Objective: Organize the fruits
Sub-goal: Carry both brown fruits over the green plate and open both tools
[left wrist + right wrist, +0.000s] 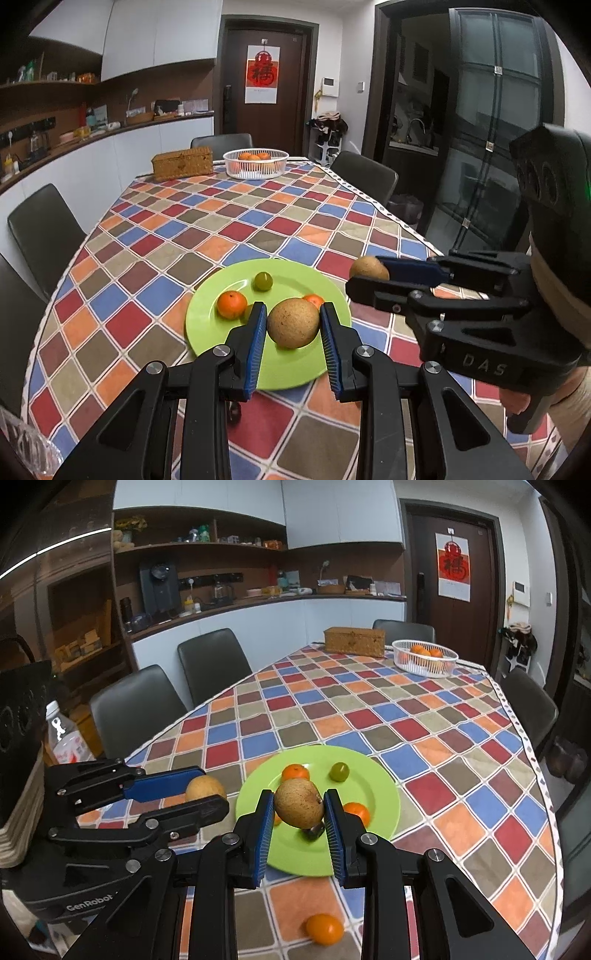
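Observation:
Each gripper is shut on a round brown fruit. In the left wrist view my left gripper (293, 310) clamps one brown fruit (293, 325) between its blue pads, above the green plate (288, 373). My right gripper (364, 277) comes in from the right with the other brown fruit (369, 268). In the right wrist view my right gripper (298, 795) holds its brown fruit (299, 805) over the plate (376, 786), and my left gripper (212, 786) is beside it. On the plate lie two oranges (295, 772) (356, 811), a green fruit (339, 771) and a dark fruit (314, 830).
One orange (324, 928) lies on the checked tablecloth near the front edge. A white basket (424, 664) with oranges and a wicker box (354, 640) stand at the table's far end. Dark chairs (136, 701) ring the table. A plastic bottle (64, 734) stands at the left.

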`<act>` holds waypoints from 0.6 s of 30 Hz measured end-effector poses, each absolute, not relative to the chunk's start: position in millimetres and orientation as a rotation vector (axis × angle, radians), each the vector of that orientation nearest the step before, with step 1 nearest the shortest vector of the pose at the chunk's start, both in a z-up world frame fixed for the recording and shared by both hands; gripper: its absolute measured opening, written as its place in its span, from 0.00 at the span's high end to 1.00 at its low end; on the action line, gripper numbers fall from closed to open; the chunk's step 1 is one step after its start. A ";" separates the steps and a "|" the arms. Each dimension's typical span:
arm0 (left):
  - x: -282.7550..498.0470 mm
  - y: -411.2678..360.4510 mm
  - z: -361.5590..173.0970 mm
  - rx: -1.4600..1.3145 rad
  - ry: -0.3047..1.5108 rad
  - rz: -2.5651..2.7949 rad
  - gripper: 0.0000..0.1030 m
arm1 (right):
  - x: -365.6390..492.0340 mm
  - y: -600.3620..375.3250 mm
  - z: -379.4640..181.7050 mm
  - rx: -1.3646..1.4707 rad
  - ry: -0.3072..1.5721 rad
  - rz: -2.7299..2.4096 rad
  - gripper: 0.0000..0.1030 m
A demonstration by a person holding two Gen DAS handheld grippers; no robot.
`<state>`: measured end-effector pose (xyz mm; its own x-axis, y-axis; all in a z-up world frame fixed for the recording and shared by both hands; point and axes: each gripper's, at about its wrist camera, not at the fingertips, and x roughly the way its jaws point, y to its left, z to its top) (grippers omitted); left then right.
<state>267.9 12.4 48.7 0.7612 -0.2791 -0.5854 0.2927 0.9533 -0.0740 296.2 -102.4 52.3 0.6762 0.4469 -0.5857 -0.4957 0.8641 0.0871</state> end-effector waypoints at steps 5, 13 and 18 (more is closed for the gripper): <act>292.6 14.4 46.5 0.006 0.658 -0.315 0.72 | 317.6 -101.5 47.7 -0.073 0.669 0.521 0.73; 342.2 17.3 27.3 -0.030 0.738 -0.308 0.72 | 362.7 -99.7 34.6 -0.069 0.751 0.493 0.73; 368.9 20.3 9.5 -0.078 0.799 -0.302 0.72 | 392.1 -99.0 17.2 -0.075 0.841 0.477 0.72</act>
